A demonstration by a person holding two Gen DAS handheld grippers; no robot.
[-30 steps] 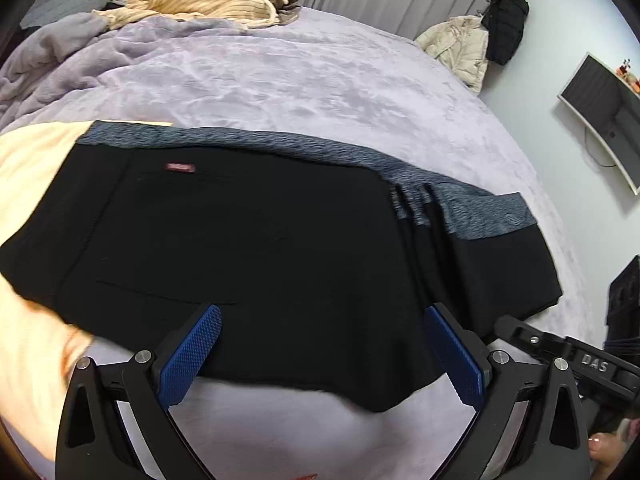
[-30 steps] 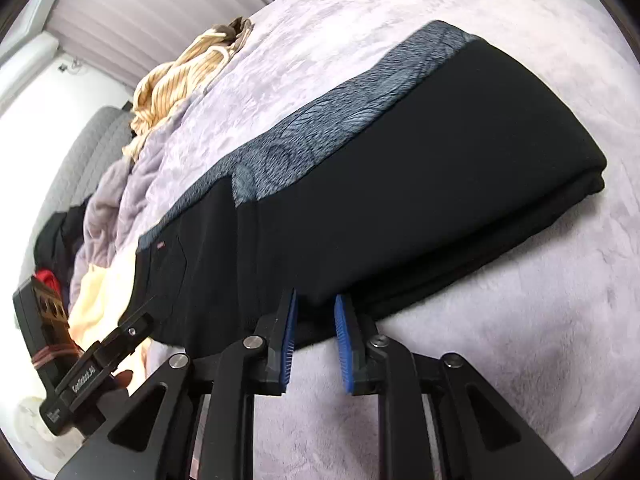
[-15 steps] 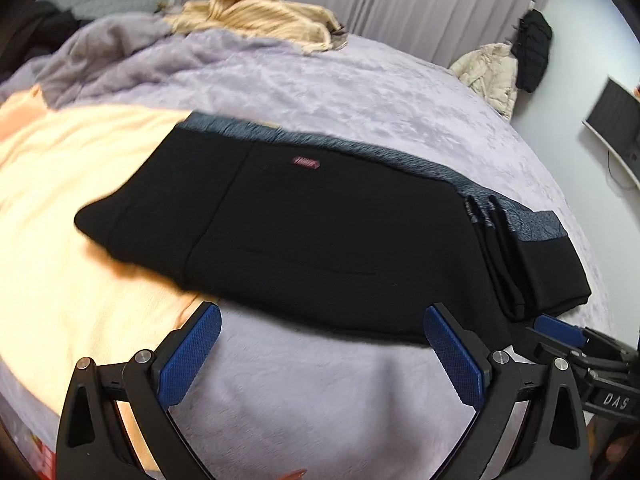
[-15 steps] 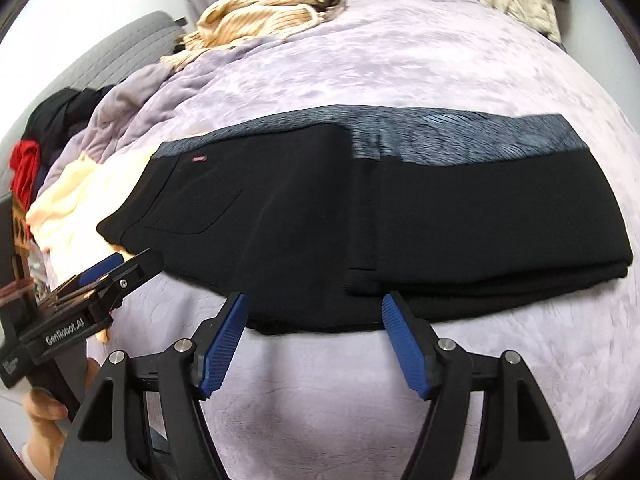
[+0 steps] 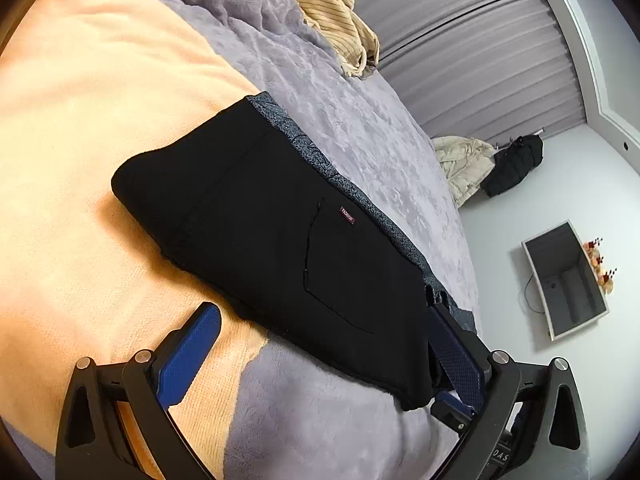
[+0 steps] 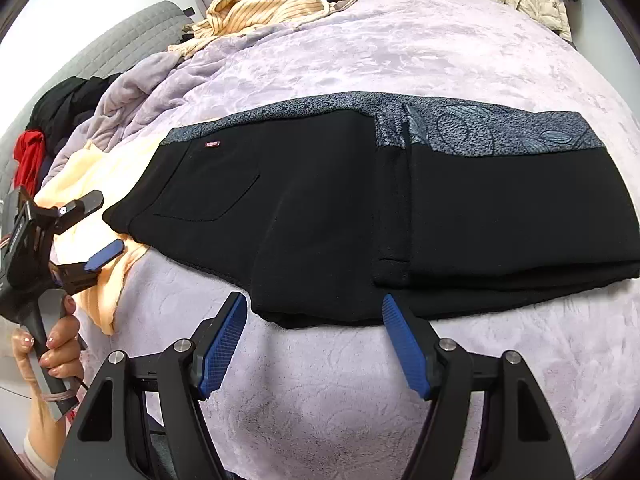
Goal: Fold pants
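While the pants lie folded flat on the bed, one end on an orange blanket, both grippers sit at their near edge. Left gripper: jaws wide apart, nothing between. Right gripper: jaws spread, empty, just short of the hem. No containers in view.

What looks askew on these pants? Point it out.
The black pants are only partly folded: the leg end lies doubled over the right part, its patterned band stacked unevenly, while the pocket end hangs off the purple blanket onto the orange blanket. No damage shows.
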